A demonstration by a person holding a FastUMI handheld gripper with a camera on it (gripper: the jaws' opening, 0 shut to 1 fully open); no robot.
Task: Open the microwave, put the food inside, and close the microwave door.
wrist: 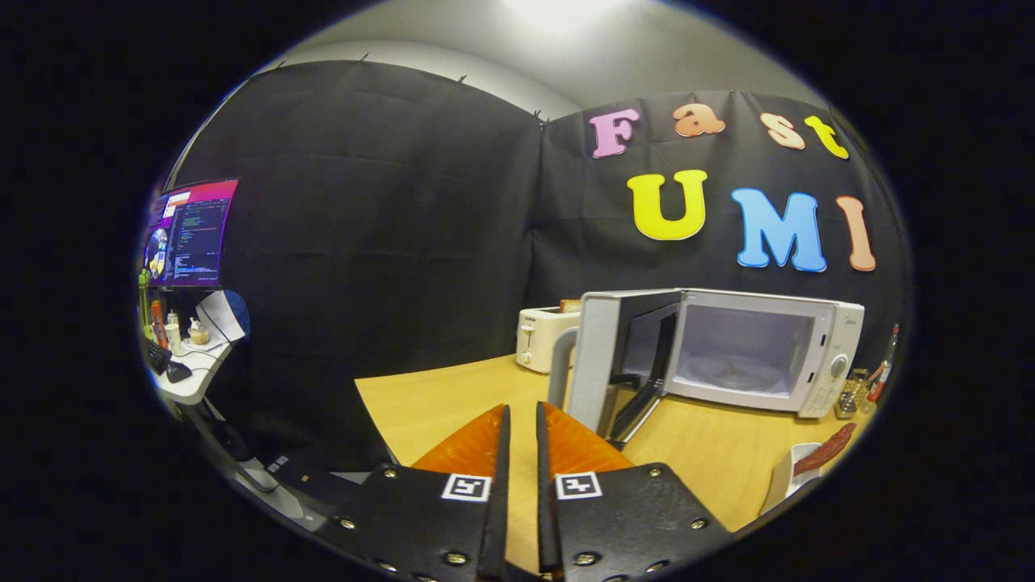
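A handheld gripper (522, 420) is hovering above the near edge of a pale wooden table (453, 400). Its two fingers are lying almost together, with only a thin gap between them, and they are gripping nothing.

Just ahead of the fingers and slightly to the right, a white microwave (764, 347) is sitting on the table. Its door (623, 360) is standing wide open, swung out toward the gripper on the left-hand hinge, with the pale handle (559, 364) showing along its outer edge. The oven's inside is showing, lit and white, with a round glass turntable (732, 373) lying on its floor. The control panel with a knob is running down the microwave's right side.

Behind the open door, a white toaster (540, 338) is standing against the black cloth wall, with a slice of bread (570, 305) poking up from it.

The food (825, 451), a reddish-brown piece, is lying on a white plate (786, 478) at the near right of the table, well to the right of the fingers and in front of the microwave, not yet inside it.

Beside the microwave's right end, a few small bottles and jars (865, 386) are standing.

Far to the left, apart from the table, a lit monitor (190, 234) is glowing over a cluttered white desk (190, 372).
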